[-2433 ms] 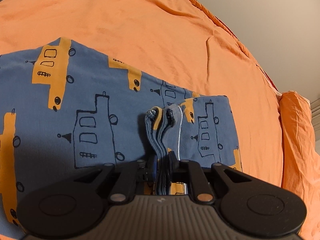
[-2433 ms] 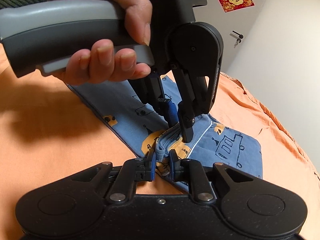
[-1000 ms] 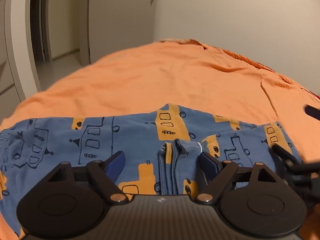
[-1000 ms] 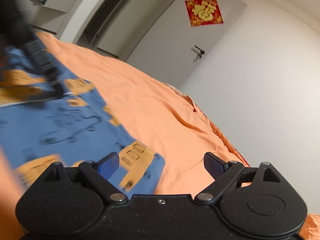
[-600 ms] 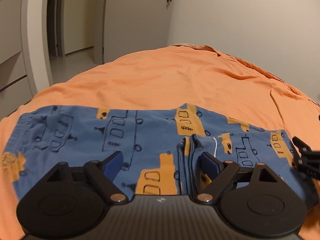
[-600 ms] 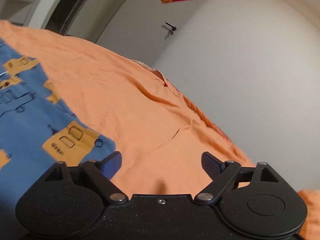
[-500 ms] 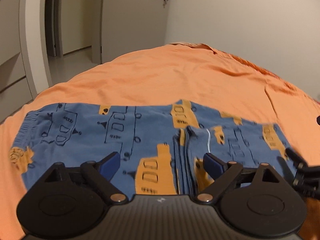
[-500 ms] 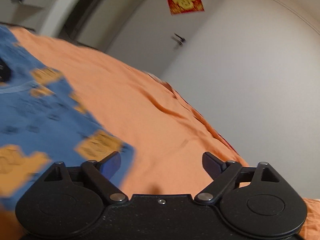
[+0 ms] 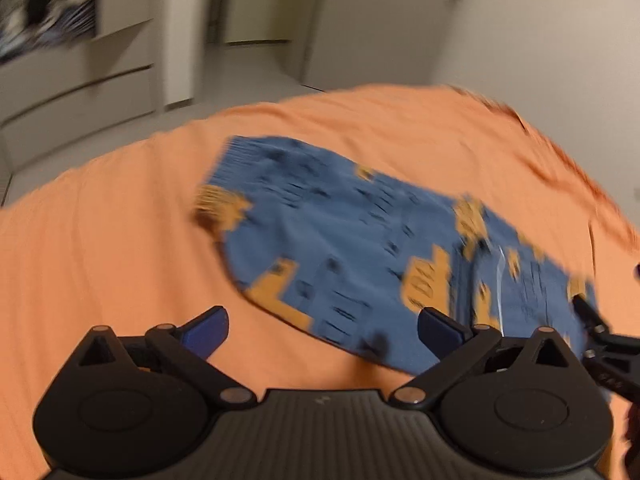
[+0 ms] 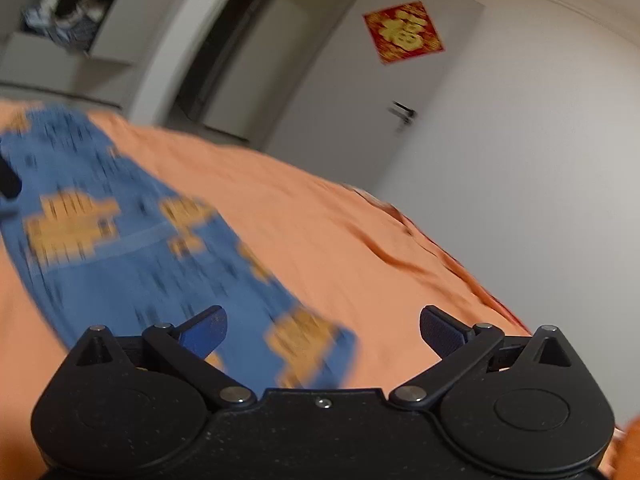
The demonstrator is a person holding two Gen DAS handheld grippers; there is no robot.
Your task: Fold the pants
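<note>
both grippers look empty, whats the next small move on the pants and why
Probably bring the left gripper down onto the unfolded waistband end of the pants: both it and the right gripper are open and empty, and that end lies flat on the orange sheet.

A home bedroom: a bed (image 9: 120, 240) under an orange sheet fills the view, with a closed white door (image 10: 360, 120) bearing a red paper decoration (image 10: 403, 32), built-in drawers (image 9: 76, 100) along one wall, and a shelf of bundled clothes (image 10: 64, 12).
</note>
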